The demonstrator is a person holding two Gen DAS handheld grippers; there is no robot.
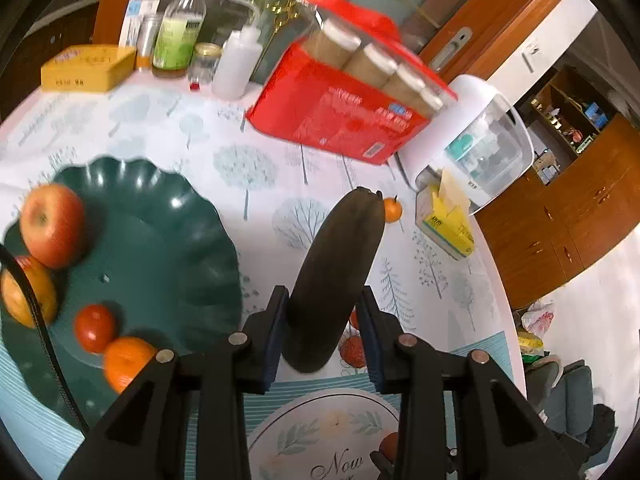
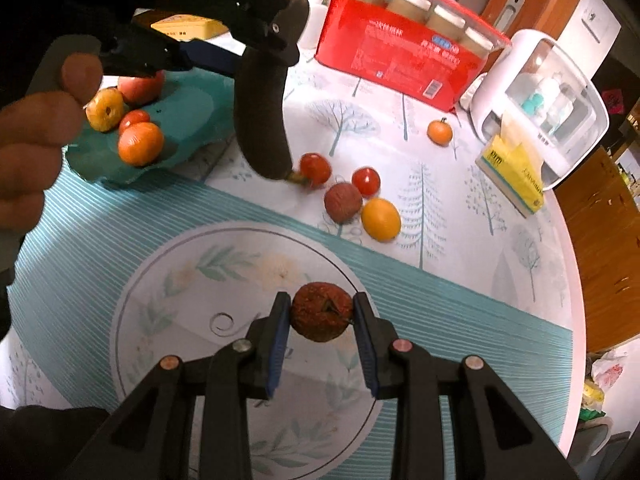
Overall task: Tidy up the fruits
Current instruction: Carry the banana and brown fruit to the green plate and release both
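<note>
the left hand-held gripper (image 1: pixel 322 334) is clamped on a long, dark, blackened fruit (image 1: pixel 338 276) — it looks like an overripe banana — with both blue pads pressed to its sides. in the right wrist view the same dark fruit hangs down from that gripper, its stem end just beside a red tomato (image 2: pixel 315 169) on the desk (image 2: pixel 460 248); whether it touches the desk is unclear.

the right hand-held gripper (image 2: pixel 322 314) holds a small, wrinkled, reddish-brown fruit (image 2: pixel 321 312) between its pads, over the round floral print of a teal striped placemat (image 2: pixel 460 312).

to the left sits a dark green scalloped plate (image 1: pixel 160 240) carrying an apple (image 1: pixel 51 224), a yellow-orange fruit (image 1: pixel 26 290) partly hidden by a black cable, a small red tomato (image 1: pixel 95 328) and a mandarin (image 1: pixel 127 362) touching it near the rim.

loose on the desk, clustered together: a second small tomato (image 2: pixel 365 181), a rough brownish-red lychee-like fruit (image 2: pixel 343 203) and a yellow-orange citrus (image 2: pixel 381 219). a small mandarin with a stem (image 2: pixel 439 132) lies apart, farther back.

behind stand a red box of jars (image 2: pixel 400 64), a white appliance with a clear lid (image 2: pixel 540 100) and a yellow tissue pack (image 2: pixel 516 176).
</note>
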